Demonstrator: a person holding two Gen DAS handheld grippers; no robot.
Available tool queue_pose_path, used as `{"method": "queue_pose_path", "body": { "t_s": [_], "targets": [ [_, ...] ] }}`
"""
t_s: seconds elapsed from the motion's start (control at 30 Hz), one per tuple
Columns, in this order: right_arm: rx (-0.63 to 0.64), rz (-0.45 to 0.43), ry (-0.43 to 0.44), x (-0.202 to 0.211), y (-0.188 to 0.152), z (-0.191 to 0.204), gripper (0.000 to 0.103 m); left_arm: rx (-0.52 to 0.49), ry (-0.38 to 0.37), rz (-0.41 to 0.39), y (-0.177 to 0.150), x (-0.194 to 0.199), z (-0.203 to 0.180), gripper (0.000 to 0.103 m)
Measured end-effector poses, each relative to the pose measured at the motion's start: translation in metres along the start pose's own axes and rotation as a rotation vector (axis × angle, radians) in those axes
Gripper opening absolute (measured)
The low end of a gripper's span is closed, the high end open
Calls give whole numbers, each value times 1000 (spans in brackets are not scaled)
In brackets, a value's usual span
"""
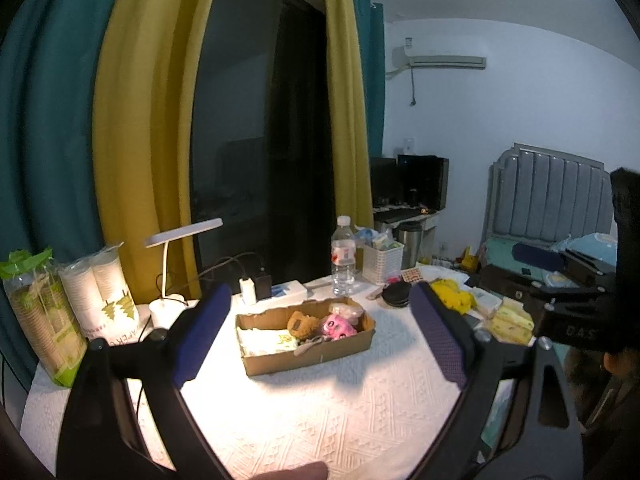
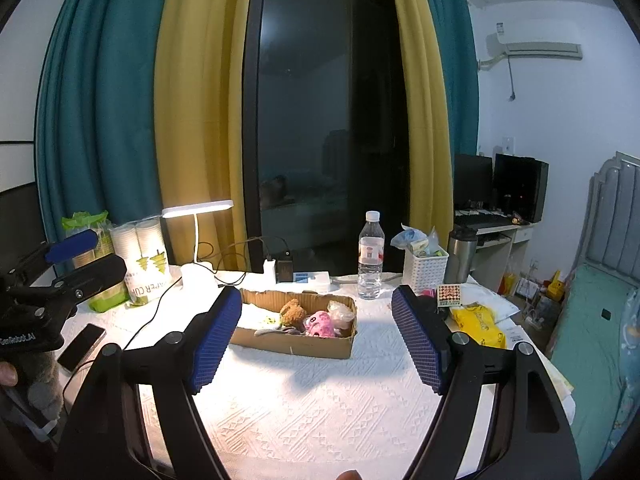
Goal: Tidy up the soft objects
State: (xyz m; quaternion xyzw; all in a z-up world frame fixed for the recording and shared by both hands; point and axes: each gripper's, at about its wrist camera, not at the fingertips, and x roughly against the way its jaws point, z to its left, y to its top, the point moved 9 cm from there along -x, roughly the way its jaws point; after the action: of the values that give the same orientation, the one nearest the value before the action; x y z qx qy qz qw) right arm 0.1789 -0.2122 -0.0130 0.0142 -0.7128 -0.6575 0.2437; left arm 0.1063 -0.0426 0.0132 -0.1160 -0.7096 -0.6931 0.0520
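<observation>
Cardboard box (image 1: 306,354) near wall hides lower parts of brown plush (image 1: 301,325) and pink plush (image 1: 338,326). Grey item beside them unclear. Water bottle (image 2: 371,258) label behind box unreadable.

1. The left gripper (image 1: 320,320) has matte black arms; its fingers (image 1: 202,340) wear blue ribbed pads.
2. Round silver screws sit on the arms at about 4 and 8 o'clock.
3. The right gripper (image 2: 316,332) matches it, with blue ridged pads (image 2: 418,340).
4. In the right wrist view, white "GenRobot.AI" lettering marks the other gripper's body at 9 o'clock.
</observation>
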Motion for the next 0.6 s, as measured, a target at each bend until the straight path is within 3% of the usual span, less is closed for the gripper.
{"method": "queue_pose_path", "body": {
  "t_s": [0.6],
  "targets": [
    [-1, 7, 0, 0, -6, 3, 80, -5, -7, -2, 0, -2, -3, 92]
  ]
}}
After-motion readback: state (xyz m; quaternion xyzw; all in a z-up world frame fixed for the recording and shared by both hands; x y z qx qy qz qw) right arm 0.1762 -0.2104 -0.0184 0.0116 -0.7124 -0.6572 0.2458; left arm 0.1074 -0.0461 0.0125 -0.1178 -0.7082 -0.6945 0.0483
